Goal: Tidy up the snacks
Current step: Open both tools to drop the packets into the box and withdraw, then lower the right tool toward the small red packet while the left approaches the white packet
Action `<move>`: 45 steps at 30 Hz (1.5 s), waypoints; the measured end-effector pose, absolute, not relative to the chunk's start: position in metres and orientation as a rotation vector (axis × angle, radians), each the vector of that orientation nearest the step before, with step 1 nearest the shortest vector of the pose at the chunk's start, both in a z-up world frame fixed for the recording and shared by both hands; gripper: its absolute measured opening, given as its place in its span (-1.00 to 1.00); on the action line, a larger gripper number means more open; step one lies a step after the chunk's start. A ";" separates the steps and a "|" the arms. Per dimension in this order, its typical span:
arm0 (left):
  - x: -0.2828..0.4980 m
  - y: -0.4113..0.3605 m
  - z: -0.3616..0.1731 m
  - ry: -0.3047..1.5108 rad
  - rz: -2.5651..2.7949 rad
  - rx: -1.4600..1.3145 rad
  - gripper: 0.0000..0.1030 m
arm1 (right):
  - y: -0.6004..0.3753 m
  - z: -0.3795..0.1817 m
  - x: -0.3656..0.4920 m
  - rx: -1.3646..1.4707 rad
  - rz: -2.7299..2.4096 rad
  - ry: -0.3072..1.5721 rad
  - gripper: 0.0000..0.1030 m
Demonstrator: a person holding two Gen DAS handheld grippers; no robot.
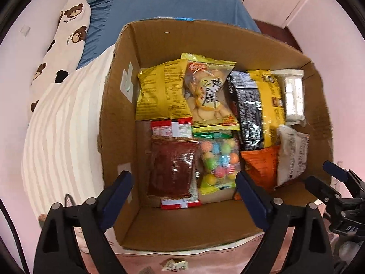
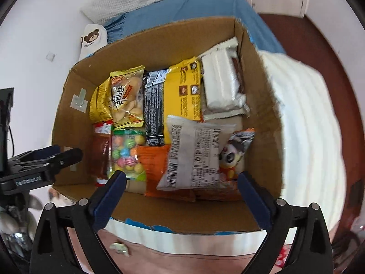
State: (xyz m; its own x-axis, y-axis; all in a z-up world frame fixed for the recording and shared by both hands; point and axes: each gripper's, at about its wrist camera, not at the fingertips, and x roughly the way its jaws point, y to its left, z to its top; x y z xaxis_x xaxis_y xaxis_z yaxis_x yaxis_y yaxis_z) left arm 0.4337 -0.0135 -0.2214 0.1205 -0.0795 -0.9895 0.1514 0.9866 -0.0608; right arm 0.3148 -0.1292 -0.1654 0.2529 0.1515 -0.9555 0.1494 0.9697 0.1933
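An open cardboard box [image 1: 118, 105] [image 2: 75, 118] sits on a bed and holds several snack packs. In it lie a yellow chip bag [image 1: 159, 91], a biscuit bag [image 1: 205, 91] [image 2: 126, 96], a black and yellow pack [image 1: 255, 109] [image 2: 173, 98], a white pack [image 1: 294, 93] [image 2: 219, 84], a candy-ball bag [image 1: 219, 162] [image 2: 127, 153], a dark red pack [image 1: 171, 166], an orange bag [image 1: 262, 166] [image 2: 155, 166] and a grey-white pack [image 2: 194, 157]. My left gripper [image 1: 183, 196] is open and empty above the box's near side. My right gripper [image 2: 182, 194] is open and empty above the near wall.
A striped white blanket [image 1: 63, 123] [image 2: 303, 118] lies under the box on a blue sheet [image 1: 173, 2]. A bear-print pillow [image 1: 66, 36] lies at the far left. A small crumpled wrapper [image 1: 174, 264] [image 2: 119, 248] lies on the pink cover in front of the box.
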 end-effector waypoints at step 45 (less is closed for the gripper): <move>0.233 -0.014 -0.093 0.942 -0.088 0.027 0.80 | -0.118 -0.022 0.124 0.188 -0.030 0.866 0.95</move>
